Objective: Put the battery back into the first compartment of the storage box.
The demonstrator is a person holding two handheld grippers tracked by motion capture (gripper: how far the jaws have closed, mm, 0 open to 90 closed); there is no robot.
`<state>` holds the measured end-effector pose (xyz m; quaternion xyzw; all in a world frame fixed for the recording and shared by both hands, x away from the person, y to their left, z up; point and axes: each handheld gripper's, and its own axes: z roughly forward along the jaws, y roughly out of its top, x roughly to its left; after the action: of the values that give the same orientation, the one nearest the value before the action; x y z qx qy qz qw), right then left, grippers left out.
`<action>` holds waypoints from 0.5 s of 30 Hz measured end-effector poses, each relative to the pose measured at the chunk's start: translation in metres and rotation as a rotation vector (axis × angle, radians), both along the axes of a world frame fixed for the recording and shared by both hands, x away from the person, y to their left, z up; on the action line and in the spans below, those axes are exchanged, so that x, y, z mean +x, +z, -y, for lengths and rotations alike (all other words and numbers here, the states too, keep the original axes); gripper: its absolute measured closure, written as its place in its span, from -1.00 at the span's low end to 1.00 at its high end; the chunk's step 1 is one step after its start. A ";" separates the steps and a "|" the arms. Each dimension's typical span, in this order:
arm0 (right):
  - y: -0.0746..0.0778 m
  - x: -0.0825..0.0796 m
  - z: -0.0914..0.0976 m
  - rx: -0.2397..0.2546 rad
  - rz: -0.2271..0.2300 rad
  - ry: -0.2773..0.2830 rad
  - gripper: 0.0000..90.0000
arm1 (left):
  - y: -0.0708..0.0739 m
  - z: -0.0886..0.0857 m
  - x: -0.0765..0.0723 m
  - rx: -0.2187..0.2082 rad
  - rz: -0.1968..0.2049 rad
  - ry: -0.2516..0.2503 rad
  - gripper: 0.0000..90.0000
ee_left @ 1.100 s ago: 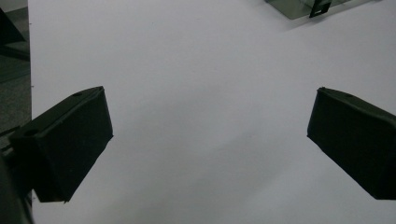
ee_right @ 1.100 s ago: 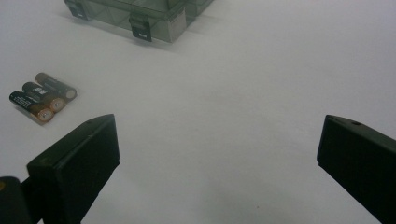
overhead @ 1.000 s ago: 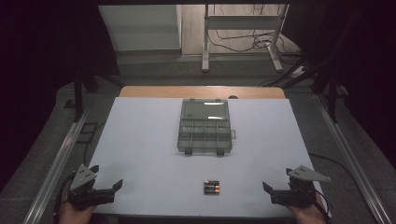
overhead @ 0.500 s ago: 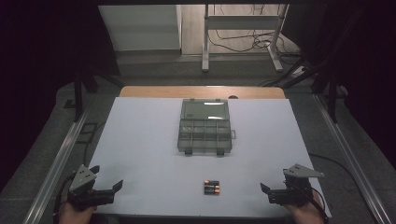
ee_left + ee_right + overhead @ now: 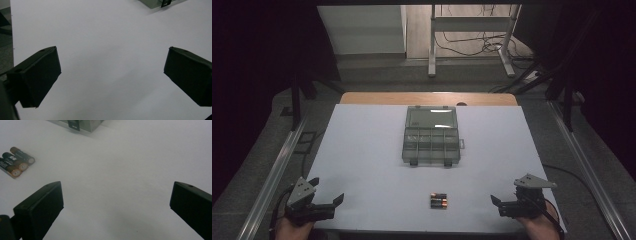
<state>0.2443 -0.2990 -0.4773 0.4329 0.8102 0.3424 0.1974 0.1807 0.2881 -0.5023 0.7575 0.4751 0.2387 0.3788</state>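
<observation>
Right hand-held gripper is easing inward along the desk's near edge, jaws spread and empty like the left hand-held gripper; batteries are lying near mid-edge, organiser box centre-back; approach step, likely calling for pinching one battery.

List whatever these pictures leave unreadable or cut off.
- Batteries: right gripper view, label print too small and blurred; the left edge cuts the nearest one.
- Organizer box: high view, too small and dim to tell whether its compartments hold anything.
- Left gripper view: the top edge cuts the box to one corner.
</observation>
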 end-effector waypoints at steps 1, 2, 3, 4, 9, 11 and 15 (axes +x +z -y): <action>0.001 0.001 -0.001 0.002 0.001 0.005 -1.00 | 0.000 0.000 0.000 0.000 0.000 0.000 -0.96; 0.002 0.001 -0.002 0.003 0.001 0.013 -1.00 | 0.000 0.000 0.000 0.006 0.000 -0.001 -0.96; 0.004 0.002 -0.004 0.002 0.002 0.020 -1.00 | 0.000 0.001 0.000 0.008 -0.002 -0.003 -0.96; 0.005 0.003 -0.006 0.003 0.002 0.025 -1.00 | 0.000 0.001 0.000 0.008 -0.002 -0.003 -0.96; 0.008 0.006 -0.012 -0.009 -0.010 0.058 -1.00 | 0.000 0.002 0.000 0.015 -0.006 -0.008 -0.96; 0.008 0.007 -0.013 -0.001 -0.016 0.064 -1.00 | 0.000 0.002 0.001 0.017 -0.006 -0.010 -0.96; 0.009 0.012 -0.014 0.032 -0.033 0.073 -1.00 | 0.000 0.002 0.001 0.023 -0.008 -0.013 -0.96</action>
<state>0.2561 -0.2848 -0.4683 0.4118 0.8230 0.3552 0.1644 0.1815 0.2858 -0.5027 0.7658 0.4691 0.2386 0.3696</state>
